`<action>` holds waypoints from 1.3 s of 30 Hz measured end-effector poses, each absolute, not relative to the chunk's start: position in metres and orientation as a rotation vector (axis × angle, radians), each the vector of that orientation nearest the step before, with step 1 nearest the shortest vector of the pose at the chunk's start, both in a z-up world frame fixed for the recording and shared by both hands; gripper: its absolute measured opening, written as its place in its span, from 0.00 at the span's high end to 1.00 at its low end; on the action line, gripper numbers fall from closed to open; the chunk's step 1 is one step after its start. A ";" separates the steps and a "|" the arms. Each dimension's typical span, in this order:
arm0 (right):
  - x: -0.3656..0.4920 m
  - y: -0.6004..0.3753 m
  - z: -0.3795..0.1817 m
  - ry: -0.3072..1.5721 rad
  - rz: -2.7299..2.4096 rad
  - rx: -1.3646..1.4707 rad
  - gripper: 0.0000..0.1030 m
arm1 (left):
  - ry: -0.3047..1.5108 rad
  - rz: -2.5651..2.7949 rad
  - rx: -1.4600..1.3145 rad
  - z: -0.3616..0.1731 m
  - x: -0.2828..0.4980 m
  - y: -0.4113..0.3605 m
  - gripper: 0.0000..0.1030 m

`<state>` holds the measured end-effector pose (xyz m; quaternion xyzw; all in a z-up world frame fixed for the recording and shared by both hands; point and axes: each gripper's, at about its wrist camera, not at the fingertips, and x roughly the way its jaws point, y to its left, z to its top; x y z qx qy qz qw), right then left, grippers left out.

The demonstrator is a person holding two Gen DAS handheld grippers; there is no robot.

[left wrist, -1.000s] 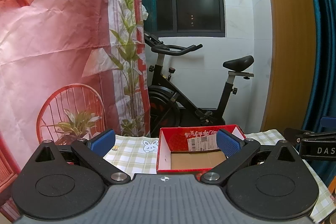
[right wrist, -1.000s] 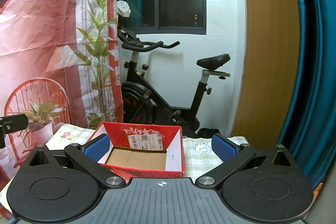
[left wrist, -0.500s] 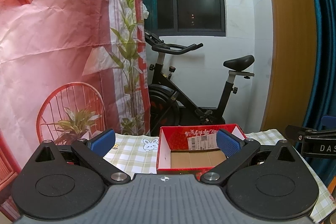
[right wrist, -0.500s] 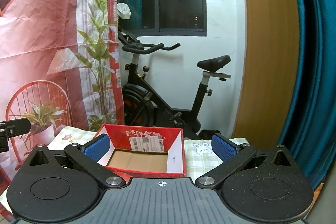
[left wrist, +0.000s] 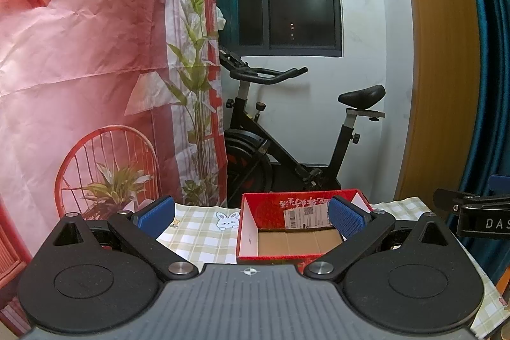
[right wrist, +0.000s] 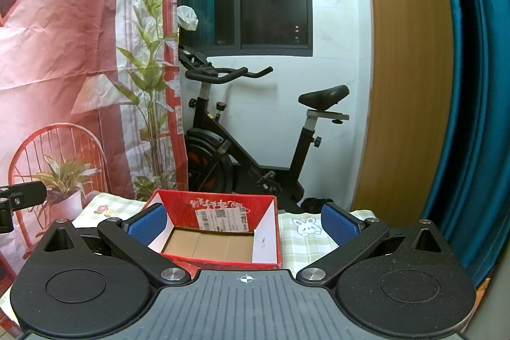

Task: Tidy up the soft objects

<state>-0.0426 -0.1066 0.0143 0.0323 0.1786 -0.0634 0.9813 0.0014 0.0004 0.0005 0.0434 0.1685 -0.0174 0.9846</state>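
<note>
A red cardboard box (left wrist: 264, 211) with a brown inner floor and a white shipping label stands open on a green checked tablecloth (left wrist: 197, 228); nothing shows inside it. In the right wrist view the same box (right wrist: 178, 209) sits ahead and left of centre. My left gripper (left wrist: 251, 217) is open, hovering before the box with nothing between its blue pads. My right gripper (right wrist: 244, 222) is also open with nothing held, the box's right wall between its fingers in the image. No soft object is visible in either view.
Behind the table stands a black exercise bike (left wrist: 287, 155) below a dark window. A red printed backdrop (left wrist: 79, 53) hangs on the left, a wooden panel (right wrist: 408, 69) and teal curtain (right wrist: 471, 85) on the right. The other gripper's body (left wrist: 478, 217) shows at the right edge.
Both grippers have drifted very slightly; the views are nearly the same. The jaws stay open and the box has not moved.
</note>
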 end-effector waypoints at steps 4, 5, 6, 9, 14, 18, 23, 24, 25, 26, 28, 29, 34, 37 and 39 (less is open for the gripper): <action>-0.045 -0.107 0.017 0.352 -0.129 0.069 0.00 | 0.333 -0.034 0.083 0.001 0.001 0.000 0.00; -0.046 -0.107 0.017 0.350 -0.129 0.070 0.00 | 0.332 -0.034 0.082 0.001 0.001 0.001 0.00; -0.046 -0.107 0.018 0.349 -0.129 0.070 0.00 | 0.332 -0.034 0.081 0.001 0.001 0.001 0.00; -0.047 -0.108 0.017 0.345 -0.127 0.070 0.00 | 0.332 -0.034 0.080 0.001 0.001 0.001 0.00; -0.048 -0.108 0.017 0.345 -0.128 0.069 0.00 | 0.332 -0.034 0.080 0.001 0.001 0.001 0.00; -0.047 -0.108 0.017 0.345 -0.128 0.070 0.00 | 0.332 -0.034 0.080 0.001 0.001 0.000 0.00; -0.048 -0.108 0.017 0.345 -0.127 0.070 0.00 | 0.331 -0.040 0.079 0.001 0.000 0.000 0.00; -0.047 -0.107 0.017 0.345 -0.127 0.069 0.00 | 0.331 -0.040 0.079 0.000 0.000 -0.001 0.00; -0.048 -0.107 0.017 0.345 -0.127 0.069 0.00 | 0.331 -0.040 0.079 0.000 -0.001 -0.001 0.00; -0.048 -0.107 0.017 0.345 -0.127 0.069 0.00 | 0.332 -0.040 0.078 0.000 0.000 0.000 0.00; -0.048 -0.107 0.017 0.345 -0.127 0.070 0.00 | 0.333 -0.038 0.073 0.000 0.000 0.000 0.00; -0.048 -0.107 0.017 0.346 -0.128 0.070 0.00 | 0.333 -0.036 0.071 0.000 0.000 0.000 0.00; -0.047 -0.107 0.017 0.345 -0.127 0.070 0.00 | 0.338 -0.041 0.071 -0.001 0.000 0.000 0.00; -0.048 -0.106 0.014 0.343 -0.111 0.088 0.00 | 0.347 -0.047 0.073 -0.003 0.002 0.000 0.00; -0.046 -0.108 0.010 0.349 -0.099 0.106 0.00 | 0.365 -0.043 0.070 -0.007 0.008 0.003 0.00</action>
